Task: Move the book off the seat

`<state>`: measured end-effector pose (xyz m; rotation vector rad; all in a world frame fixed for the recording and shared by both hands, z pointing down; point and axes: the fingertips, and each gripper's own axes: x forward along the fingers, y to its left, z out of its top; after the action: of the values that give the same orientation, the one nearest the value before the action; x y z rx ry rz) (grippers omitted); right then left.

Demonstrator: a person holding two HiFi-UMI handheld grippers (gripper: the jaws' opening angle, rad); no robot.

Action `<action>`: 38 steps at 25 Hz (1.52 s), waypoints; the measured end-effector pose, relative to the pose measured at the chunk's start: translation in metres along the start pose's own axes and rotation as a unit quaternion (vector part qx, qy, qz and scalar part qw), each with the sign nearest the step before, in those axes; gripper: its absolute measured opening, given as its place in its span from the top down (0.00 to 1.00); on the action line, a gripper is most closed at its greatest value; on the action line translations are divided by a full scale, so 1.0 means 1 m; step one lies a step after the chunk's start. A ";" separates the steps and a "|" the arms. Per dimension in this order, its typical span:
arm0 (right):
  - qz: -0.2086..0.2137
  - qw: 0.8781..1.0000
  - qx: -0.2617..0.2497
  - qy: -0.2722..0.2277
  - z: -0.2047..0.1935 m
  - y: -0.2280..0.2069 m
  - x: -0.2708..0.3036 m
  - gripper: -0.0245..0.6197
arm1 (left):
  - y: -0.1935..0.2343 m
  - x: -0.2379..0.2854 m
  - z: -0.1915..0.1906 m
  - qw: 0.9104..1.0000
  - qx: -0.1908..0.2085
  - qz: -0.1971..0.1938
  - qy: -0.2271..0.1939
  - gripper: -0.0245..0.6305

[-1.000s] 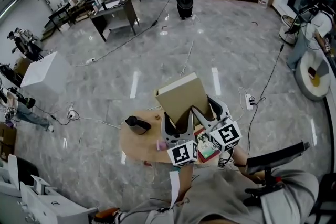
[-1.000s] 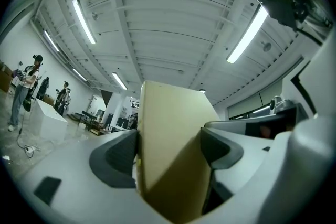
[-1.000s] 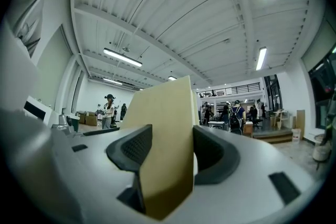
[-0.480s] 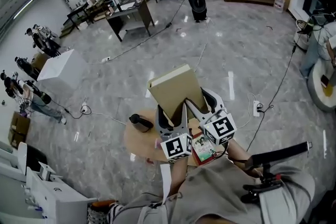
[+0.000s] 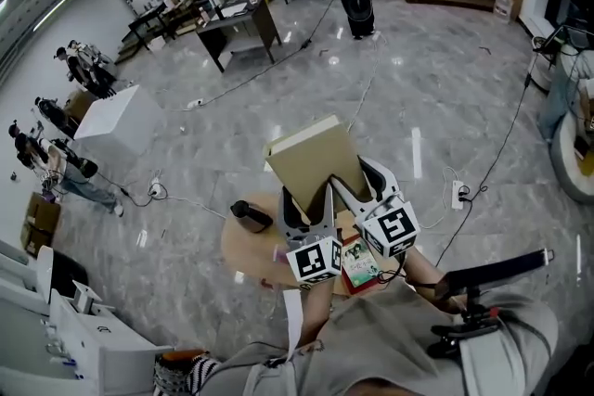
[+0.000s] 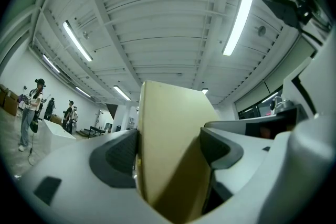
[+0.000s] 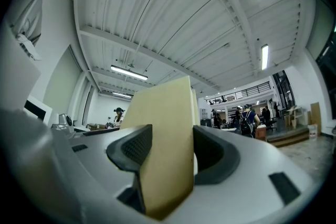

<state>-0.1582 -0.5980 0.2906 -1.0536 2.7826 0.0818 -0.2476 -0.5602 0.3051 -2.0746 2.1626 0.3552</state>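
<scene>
As the person lifts with both hands, the tan-covered book (image 5: 311,164) hangs tilted in the air above the far edge of the round wooden seat (image 5: 243,248). It sits a little higher than a second ago and has barely shifted in the last half second. The left gripper (image 5: 306,201) has its fingers (image 6: 118,157) pressed against both faces of the book's lower end, spread only as wide as the book is thick. The right gripper (image 5: 364,185), just beside it, clamps the same end with its fingers (image 7: 134,147) in the same way. A dark rounded object (image 5: 251,215) and a second, green-covered book (image 5: 360,262) lie on the seat below the grippers. With the book now clear of the wood, the lift looks finished. What appears to remain is carrying it out from over the seat and setting it down elsewhere, though no landing spot is obvious.
</scene>
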 end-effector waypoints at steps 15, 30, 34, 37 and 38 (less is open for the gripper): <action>-0.031 0.996 0.036 0.075 -0.075 -0.024 -0.016 0.61 | -0.011 -0.003 -0.078 0.997 -0.024 -0.007 0.077 0.37; -0.070 0.960 0.117 0.244 -0.279 -0.045 -0.060 0.61 | -0.014 -0.048 -0.281 0.962 -0.077 0.007 0.262 0.37; -0.073 0.943 0.135 0.295 -0.347 -0.043 -0.080 0.61 | -0.012 -0.073 -0.347 0.944 -0.097 0.020 0.314 0.37; -0.072 0.927 0.149 0.337 -0.403 -0.034 -0.099 0.61 | -0.008 -0.103 -0.399 0.926 -0.110 0.036 0.359 0.37; -0.072 0.921 0.156 0.351 -0.421 -0.030 -0.108 0.61 | -0.008 -0.115 -0.415 0.919 -0.113 0.040 0.375 0.37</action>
<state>-0.1153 -0.5956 0.7242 -1.3999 3.1155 -0.8991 -0.2035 -0.5546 0.7338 -2.5539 2.7154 -0.2576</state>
